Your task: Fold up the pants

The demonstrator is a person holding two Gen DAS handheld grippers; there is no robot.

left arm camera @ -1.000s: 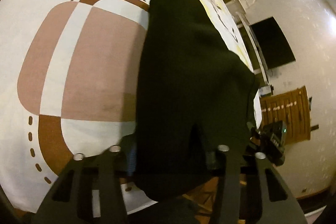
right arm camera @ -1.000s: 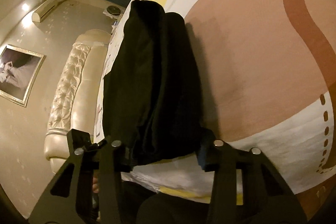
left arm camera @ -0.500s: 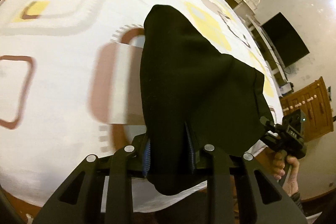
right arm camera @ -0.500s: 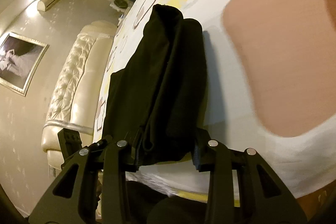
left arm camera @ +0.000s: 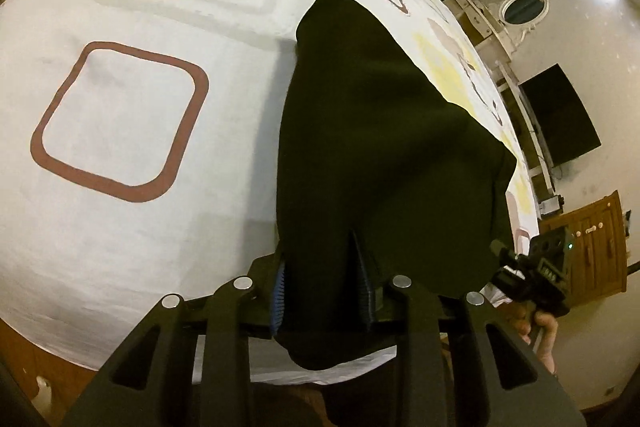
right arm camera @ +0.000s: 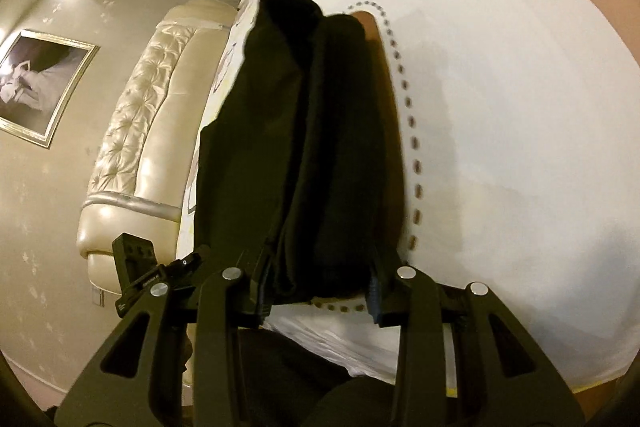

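Black pants (left arm camera: 380,155) are hanging pinched at both ends, stretching ahead of each gripper over the patterned bedsheet (left arm camera: 120,115). Left gripper (left arm camera: 322,287) is clamping one edge; right gripper (right arm camera: 318,287) is squeezing the other, probably several bunched layers. Beyond the right gripper's left side, a tufted headboard (right arm camera: 136,131) is standing.

Black pants (left arm camera: 380,155) cover the inner faces of the left gripper (left arm camera: 322,283) jaws, pads showing only as blue slivers; lower fold drops behind the gripper frame; right gripper (right arm camera: 318,291) grip point likewise buried in cloth (right arm camera: 304,147); bed (left arm camera: 132,107) cut off by the frame on the left and top; hand (left arm camera: 540,327) on the far gripper mostly hidden; framed picture (right arm camera: 40,83) too blurred to read.
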